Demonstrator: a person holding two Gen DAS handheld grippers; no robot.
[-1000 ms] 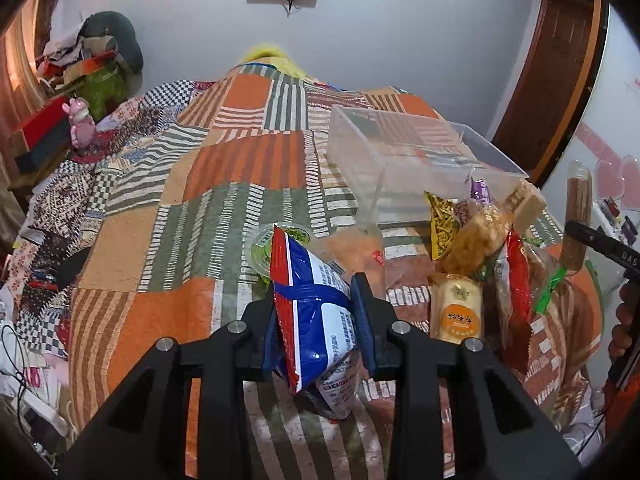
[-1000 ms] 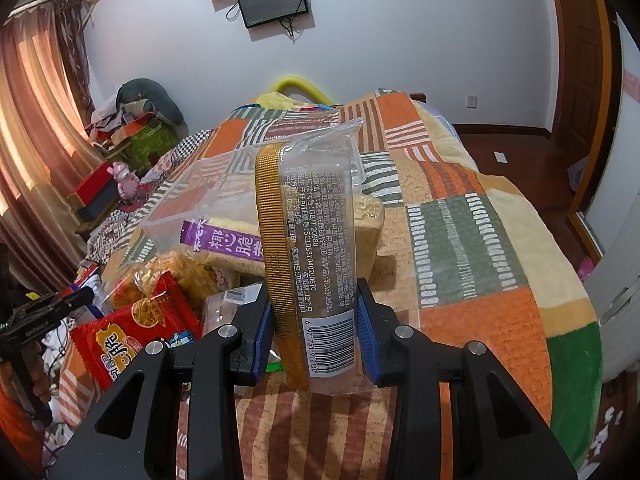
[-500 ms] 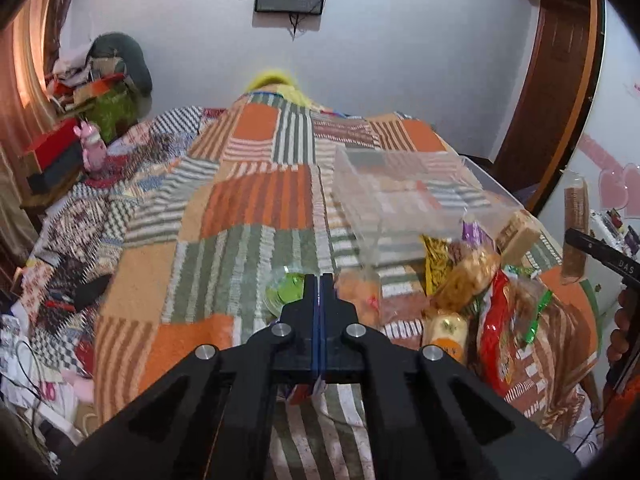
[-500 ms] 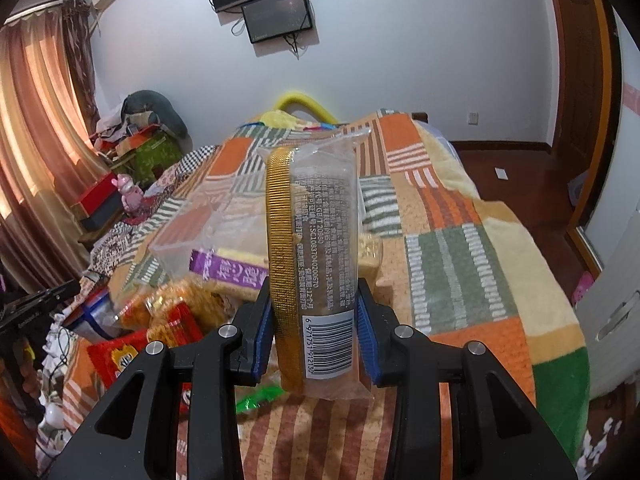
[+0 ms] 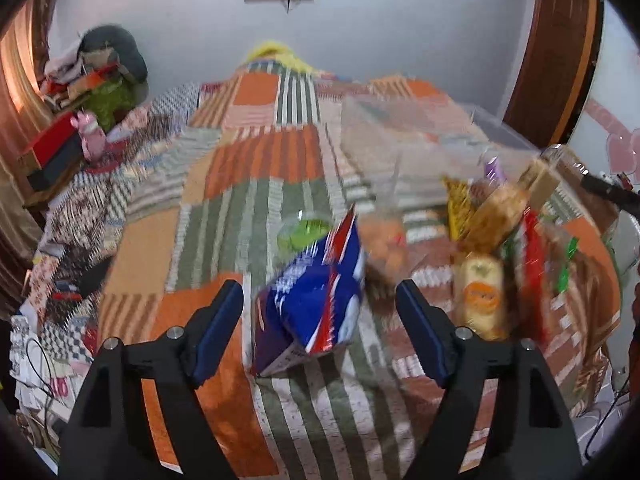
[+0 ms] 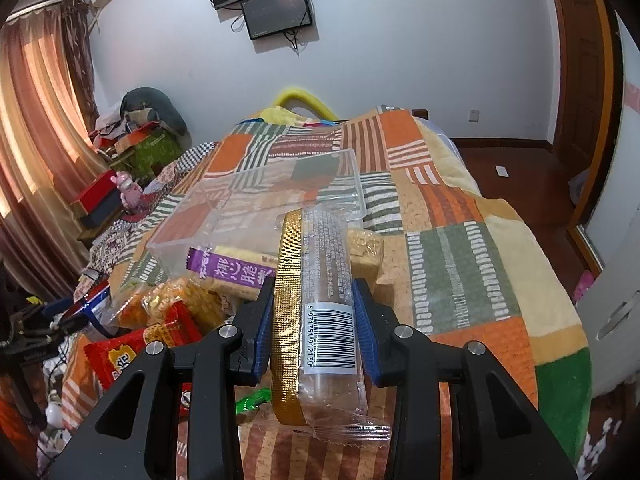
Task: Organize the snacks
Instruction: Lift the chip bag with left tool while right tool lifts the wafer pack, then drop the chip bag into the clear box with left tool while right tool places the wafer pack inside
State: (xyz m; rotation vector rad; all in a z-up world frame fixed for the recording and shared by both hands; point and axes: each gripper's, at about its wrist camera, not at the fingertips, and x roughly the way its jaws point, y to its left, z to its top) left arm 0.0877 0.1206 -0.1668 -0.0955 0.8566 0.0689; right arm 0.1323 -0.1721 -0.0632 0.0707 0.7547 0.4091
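Observation:
My left gripper [image 5: 320, 312] is open, its jaws wide on either side of a blue, red and white snack bag [image 5: 310, 304] that lies on the patchwork bedspread [image 5: 240, 208]; the view is blurred. My right gripper [image 6: 314, 320] is shut on a tall clear packet with a gold edge and a barcode [image 6: 316, 292], held upright. A clear plastic bin [image 6: 260, 200] stands on the bed beyond it; it also shows in the left wrist view [image 5: 420, 148]. A pile of snacks [image 5: 500, 248] lies in front of the bin, with a purple-labelled pack [image 6: 230, 270] and a red bag [image 6: 120, 356].
A green-lidded cup [image 5: 304, 232] sits just beyond the blue bag. Clutter and boxes [image 6: 132, 148] stand left of the bed. A wooden door [image 5: 552, 48] and the floor lie to the right. A screen [image 6: 276, 12] hangs on the far wall.
My left gripper, shut with nothing seen between its jaws half a second ago, has opened wide, and the blue bag lies between its jaws. My right gripper still holds its packet, now seen closer to the bin.

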